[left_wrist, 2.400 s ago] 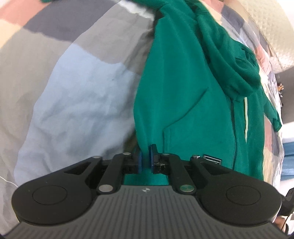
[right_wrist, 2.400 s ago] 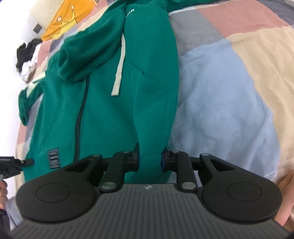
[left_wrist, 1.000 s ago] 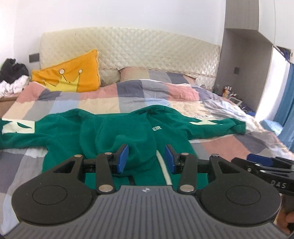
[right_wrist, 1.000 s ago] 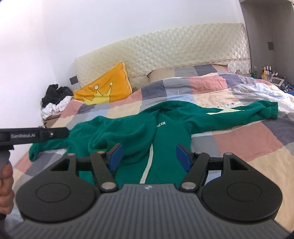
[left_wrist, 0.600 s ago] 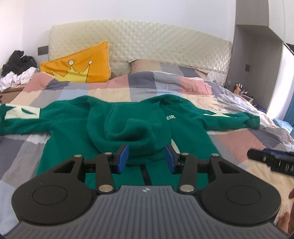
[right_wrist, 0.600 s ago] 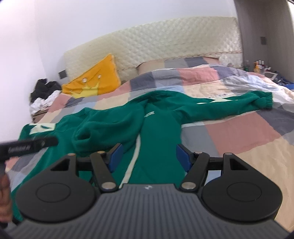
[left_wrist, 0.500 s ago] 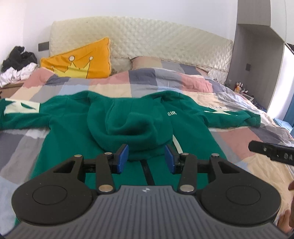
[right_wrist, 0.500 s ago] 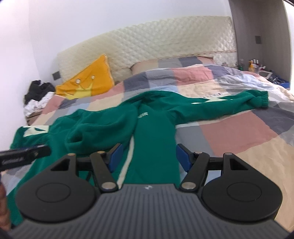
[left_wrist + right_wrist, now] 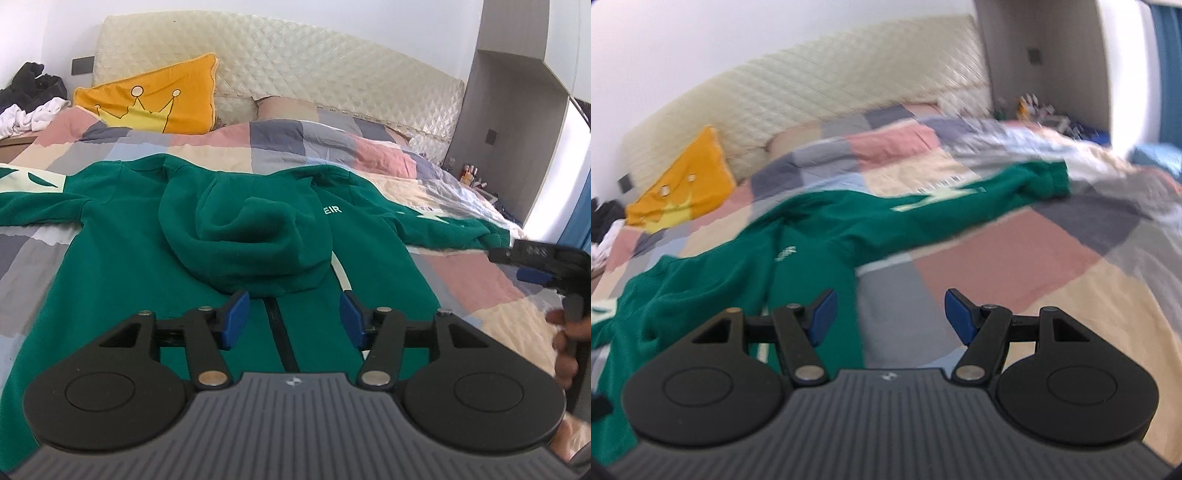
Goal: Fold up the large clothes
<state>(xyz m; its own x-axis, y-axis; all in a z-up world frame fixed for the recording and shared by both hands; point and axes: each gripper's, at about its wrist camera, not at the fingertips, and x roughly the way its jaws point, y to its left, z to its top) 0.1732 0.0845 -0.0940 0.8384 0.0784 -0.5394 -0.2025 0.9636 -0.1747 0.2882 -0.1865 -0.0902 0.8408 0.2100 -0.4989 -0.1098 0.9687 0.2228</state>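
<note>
1. Left gripper (image 9: 291, 319) jaws have just been opening; nothing sits between them. Right gripper (image 9: 886, 319) is spread wide and empty.
2. The green zip-up fleece hoodie (image 9: 236, 236) lies flat, front up, sleeves out, on the patchwork checked duvet (image 9: 303, 142).
3. Earlier both clamped the hem; now released, so spreading looks done and folding is next.
4. The right view is blurred and has swung toward the right sleeve (image 9: 960, 206).

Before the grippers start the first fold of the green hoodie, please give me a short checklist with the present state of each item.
1. Green hoodie lies spread on the bed: ok.
2. Both sleeves out to the sides: ok.
3. Hood flat: not ok, bunched on the chest.
4. Left gripper free, jaws have just been opening: ok.
5. Right gripper open, nothing between: ok.
6. Hem straight: cannot tell, hidden.
</note>
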